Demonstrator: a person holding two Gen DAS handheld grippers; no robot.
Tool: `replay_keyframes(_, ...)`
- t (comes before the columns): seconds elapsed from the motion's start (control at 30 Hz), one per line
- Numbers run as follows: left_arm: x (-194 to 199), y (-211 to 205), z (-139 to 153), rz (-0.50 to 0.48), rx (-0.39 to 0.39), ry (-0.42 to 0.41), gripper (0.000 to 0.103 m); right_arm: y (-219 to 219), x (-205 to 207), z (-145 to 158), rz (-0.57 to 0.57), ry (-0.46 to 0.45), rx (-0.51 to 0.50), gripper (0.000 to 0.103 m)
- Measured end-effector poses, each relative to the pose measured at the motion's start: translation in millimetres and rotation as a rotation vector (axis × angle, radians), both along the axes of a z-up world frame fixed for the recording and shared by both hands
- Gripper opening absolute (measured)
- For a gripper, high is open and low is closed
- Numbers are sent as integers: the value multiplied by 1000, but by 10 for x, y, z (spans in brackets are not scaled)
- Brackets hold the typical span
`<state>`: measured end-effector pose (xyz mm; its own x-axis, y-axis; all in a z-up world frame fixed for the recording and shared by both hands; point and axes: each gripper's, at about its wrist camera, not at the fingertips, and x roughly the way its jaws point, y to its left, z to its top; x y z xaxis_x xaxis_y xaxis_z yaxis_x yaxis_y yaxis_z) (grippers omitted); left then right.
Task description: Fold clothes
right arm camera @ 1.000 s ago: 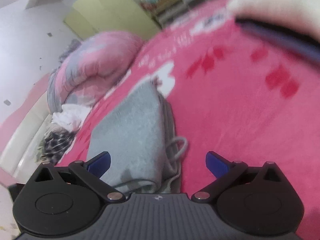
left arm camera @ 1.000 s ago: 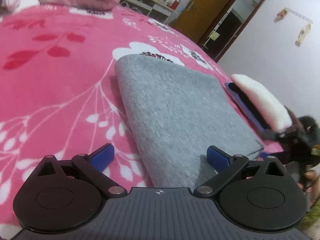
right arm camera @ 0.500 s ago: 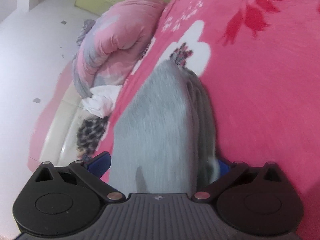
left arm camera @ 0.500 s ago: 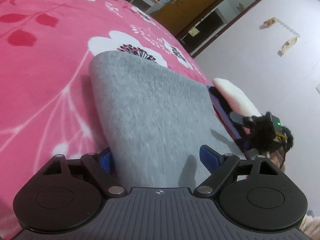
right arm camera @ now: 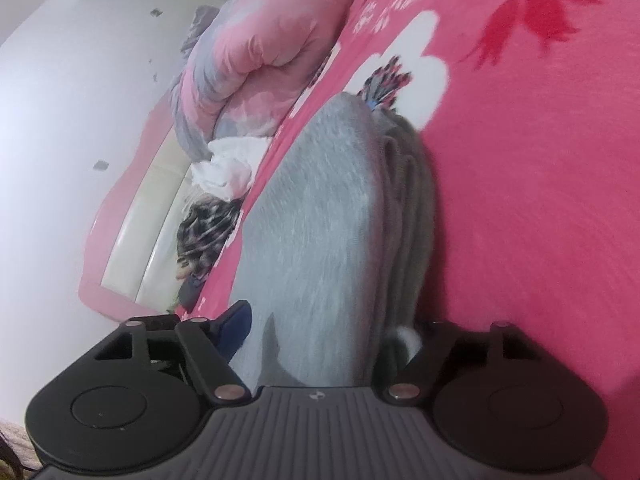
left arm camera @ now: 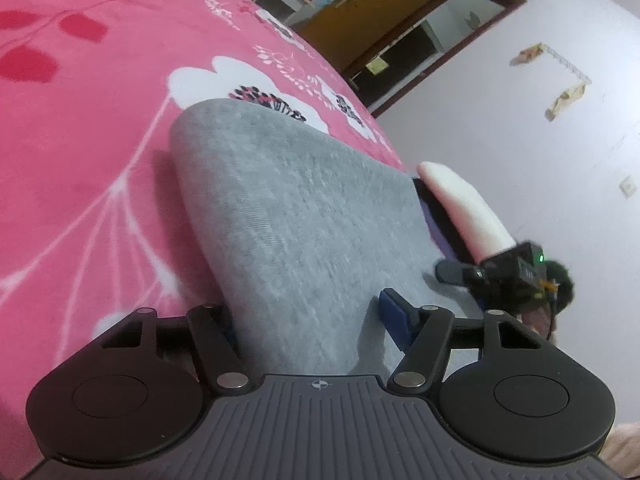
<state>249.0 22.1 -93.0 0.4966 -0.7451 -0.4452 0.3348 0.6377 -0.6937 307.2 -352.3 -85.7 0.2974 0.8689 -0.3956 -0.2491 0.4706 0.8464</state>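
**Both grippers straddle the near edge of the folded grey bundle**

The folded grey garment (left arm camera: 296, 216) lies flat on the pink floral bedspread (left arm camera: 80, 128), its long axis running away from the fingers toward 12 to 1 o'clock in the left wrist view and toward 12 o'clock in the right wrist view (right arm camera: 320, 232).

The left gripper (left arm camera: 308, 316) has the bundle's near edge between its fingers. Its jaws have just been closing with the cloth between them; the blue pad at 3 o'clock (left arm camera: 394, 312) sits at the fabric, while the pad at 9 o'clock is buried behind the cloth. Whether the pads already press cannot be told.

The right gripper (right arm camera: 324, 332) likewise has the stacked layers between its fingers, its jaws also just closing. The blue pad at 9 o'clock (right arm camera: 236, 328) stands at the fabric's flank; the pad at 3 o'clock is hidden behind the layered folds and a pale drawstring end (right arm camera: 404, 338). A firm pinch cannot be confirmed.

Each hand looks equally near, at opposite ends of the same edge; the right gripper appears at 3 o'clock in the left view (left arm camera: 508, 276). The coming lift likely depends on both catching all layers.

Beyond the garment at 2 o'clock, a white and dark folded pile (left arm camera: 460, 208) is partly cut off. A rolled pink quilt (right arm camera: 264, 52) lies at 11 o'clock.
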Motion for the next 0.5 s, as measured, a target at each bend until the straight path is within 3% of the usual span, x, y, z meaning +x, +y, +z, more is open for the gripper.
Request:
replay_keyframes(0.13,-25,-55,99,29,24,13,58,127,55,28,-18,7,-50,54)
replay_keyframes(0.3,-107,-7,260,26,-11,26,39,167,-144,192,-89,6,-91,47)
replay_keyframes(0.5,-348,-125,613,-21,-17,-42,37,149,-452,538,-138,-50,-97,44)
